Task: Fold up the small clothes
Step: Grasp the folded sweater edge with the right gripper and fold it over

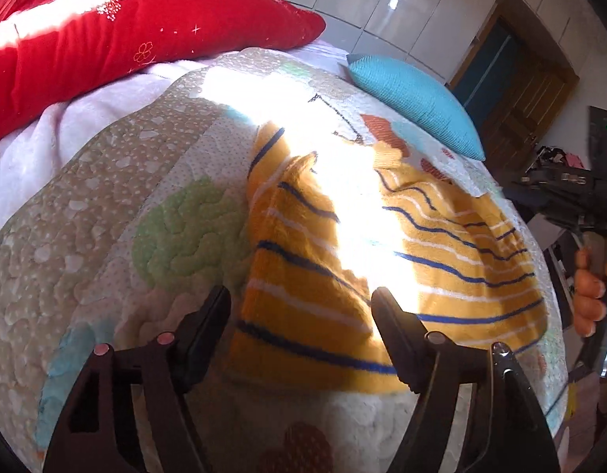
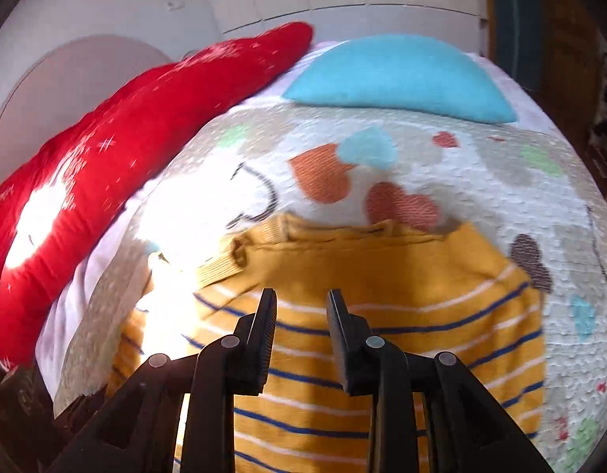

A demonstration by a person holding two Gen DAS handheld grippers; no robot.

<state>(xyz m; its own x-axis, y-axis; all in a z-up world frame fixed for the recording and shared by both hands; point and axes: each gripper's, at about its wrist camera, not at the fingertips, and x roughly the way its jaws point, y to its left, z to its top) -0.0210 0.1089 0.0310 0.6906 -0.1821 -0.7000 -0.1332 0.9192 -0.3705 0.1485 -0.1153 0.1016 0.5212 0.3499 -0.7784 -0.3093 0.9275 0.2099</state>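
A small yellow sweater (image 1: 342, 260) with blue and white stripes lies on the quilted bed cover (image 1: 118, 205). Part of it is folded over itself, with sunlight across the middle. My left gripper (image 1: 301, 295) is open and empty, its jaws wide apart above the sweater's near edge. In the right wrist view the sweater (image 2: 382, 276) lies with its ribbed collar away from me. My right gripper (image 2: 301, 299) is open and empty, jaws moderately apart, hovering over the striped body below the collar.
A red pillow (image 1: 118, 27) lies at the far left of the bed and a turquoise cushion (image 1: 417, 98) at the far side. The bed's right edge (image 1: 555, 315) drops off to a cluttered floor. The person's hand (image 1: 589, 295) shows at the right.
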